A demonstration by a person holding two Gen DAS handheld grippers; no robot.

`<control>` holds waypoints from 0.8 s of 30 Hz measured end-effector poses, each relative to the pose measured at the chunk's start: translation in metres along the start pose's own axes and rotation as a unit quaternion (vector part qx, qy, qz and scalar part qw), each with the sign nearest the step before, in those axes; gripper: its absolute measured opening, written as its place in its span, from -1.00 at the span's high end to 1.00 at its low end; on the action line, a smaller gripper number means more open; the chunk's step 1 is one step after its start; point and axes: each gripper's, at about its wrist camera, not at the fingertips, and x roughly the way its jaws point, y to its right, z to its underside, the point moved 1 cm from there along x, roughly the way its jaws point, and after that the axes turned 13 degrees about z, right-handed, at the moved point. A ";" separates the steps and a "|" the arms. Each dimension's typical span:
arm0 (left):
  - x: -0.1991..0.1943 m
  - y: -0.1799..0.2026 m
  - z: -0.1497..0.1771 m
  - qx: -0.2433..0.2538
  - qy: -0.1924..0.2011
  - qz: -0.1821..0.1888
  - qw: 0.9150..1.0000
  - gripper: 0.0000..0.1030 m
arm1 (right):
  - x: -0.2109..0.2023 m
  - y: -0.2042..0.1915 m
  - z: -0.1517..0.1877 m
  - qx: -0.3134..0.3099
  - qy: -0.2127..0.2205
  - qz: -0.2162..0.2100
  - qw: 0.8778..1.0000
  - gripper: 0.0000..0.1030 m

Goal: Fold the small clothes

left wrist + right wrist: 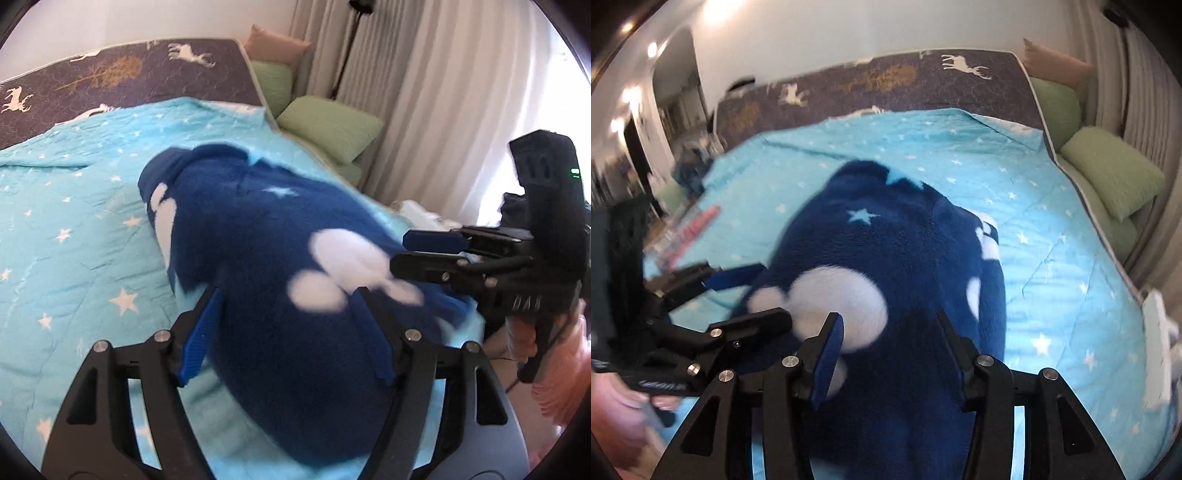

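A dark blue fleece garment with white patches and a pale star lies bunched on the light blue starred quilt. My left gripper hovers over its near end, jaws wide apart, with the fleece between and under the fingers and no pad pressing it. In the right wrist view that gripper comes in from the left at the garment's edge. My right gripper also stands open astride the fleece. The left wrist view has it at the garment's right edge.
A dark bed cover with a deer print runs along the back wall. Green pillows lie beside pale curtains on the right. A hand holds the left gripper. Something white sits at the quilt's right edge.
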 end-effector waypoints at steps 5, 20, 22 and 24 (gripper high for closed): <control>0.009 0.022 0.030 0.058 -0.045 -0.033 0.997 -0.50 | -0.023 0.006 0.036 0.014 -0.041 -0.059 0.997 0.11; -0.011 -0.002 0.015 -0.024 -0.010 0.023 0.999 -0.71 | -0.013 0.064 0.029 0.109 -0.012 -0.117 0.987 -0.96; -0.013 -0.015 0.006 -0.041 -0.003 0.020 0.999 -0.73 | -0.006 0.081 0.016 0.126 -0.001 -0.117 0.985 -0.99; -0.007 -0.035 -0.007 -0.062 -0.004 0.017 0.998 -0.81 | 0.015 0.094 0.000 0.141 -0.021 -0.143 0.979 -1.00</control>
